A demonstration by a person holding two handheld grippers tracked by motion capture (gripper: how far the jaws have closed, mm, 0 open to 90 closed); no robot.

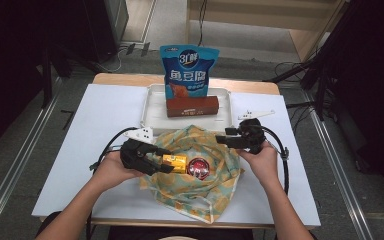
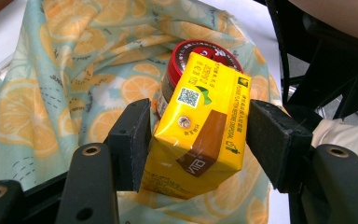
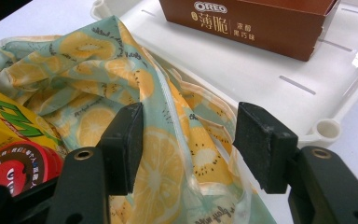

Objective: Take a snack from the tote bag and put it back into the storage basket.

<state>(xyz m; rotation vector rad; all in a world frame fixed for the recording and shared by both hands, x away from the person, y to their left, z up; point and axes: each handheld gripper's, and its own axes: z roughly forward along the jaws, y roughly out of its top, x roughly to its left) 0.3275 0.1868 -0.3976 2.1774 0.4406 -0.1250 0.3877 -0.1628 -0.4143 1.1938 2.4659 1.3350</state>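
On the white table (image 1: 105,115), near the person's edge, lies a fabric bag (image 1: 200,185) printed with orange slices on pale green, its mouth open upward. The left gripper (image 1: 166,164) is at the bag's left side, and its jaws pinch a yellow drink carton (image 1: 175,162) between the pads. In the left gripper view the carton (image 2: 200,126) sits tilted between the two black pads, both touching its sides, with its far end against a red-lidded jar (image 2: 200,51) that lies in the bag (image 2: 74,84).

The jar (image 1: 198,167) rests just beside the carton, inside the bag's opening. The right gripper (image 1: 222,139) is at the bag's upper right rim. In the right gripper view its jaws stand spread, with a fold of the bag's fabric (image 3: 168,140) lying between them; whether the pads touch the cloth cannot be told.

Beyond the bag is a white tray (image 1: 152,112) holding a brown biscuit box (image 1: 192,106), with a blue snack pouch (image 1: 189,70) upright behind it. The box (image 3: 247,21) and tray (image 3: 261,74) also appear in the right gripper view.
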